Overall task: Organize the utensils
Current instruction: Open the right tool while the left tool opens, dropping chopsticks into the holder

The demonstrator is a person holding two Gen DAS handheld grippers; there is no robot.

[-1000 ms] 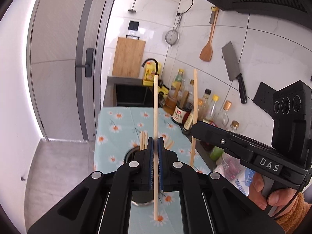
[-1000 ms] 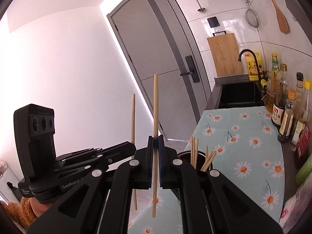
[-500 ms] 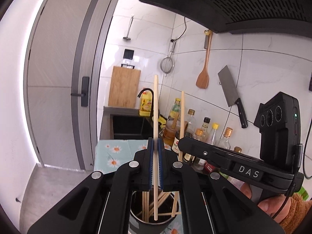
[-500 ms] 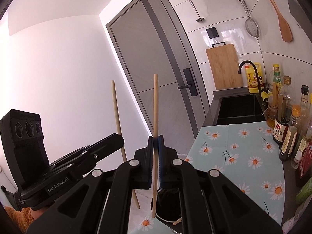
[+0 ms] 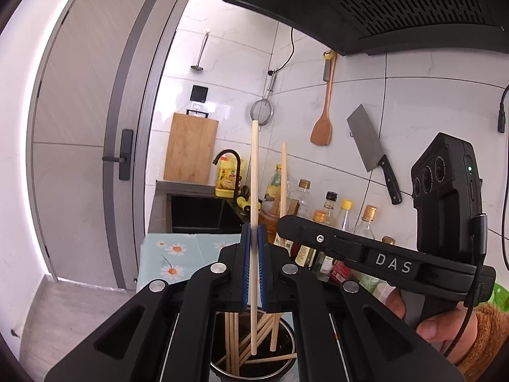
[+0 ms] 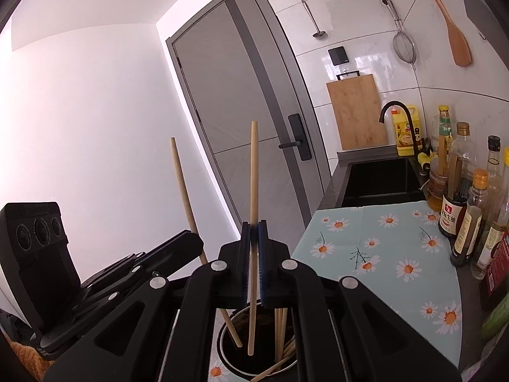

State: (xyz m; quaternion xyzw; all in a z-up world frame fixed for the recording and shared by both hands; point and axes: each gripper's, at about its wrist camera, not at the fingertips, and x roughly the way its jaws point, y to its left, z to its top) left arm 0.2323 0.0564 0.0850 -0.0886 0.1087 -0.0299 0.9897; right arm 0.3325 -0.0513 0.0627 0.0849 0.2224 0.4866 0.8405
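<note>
The grey door and the white tiled wall fill the background, with a black range hood overhead and a daisy-print cloth covering the counter beside the dark sink. A wooden cutting board leans behind the sink, a cleaver, wooden spatula and strainer hang on the tiles, and a row of sauce bottles lines the wall edge of the cloth. Below both grippers stands the round metal holder, already stocked with chopsticks leaning at mixed angles. The left gripper is clenched on one chopstick, long axis near vertical, lower tip inside the holder's mouth. The right gripper likewise clamps a second chopstick, upright with a slight bow, its bottom end also down in the holder. The two held sticks stand just beside each other.
</note>
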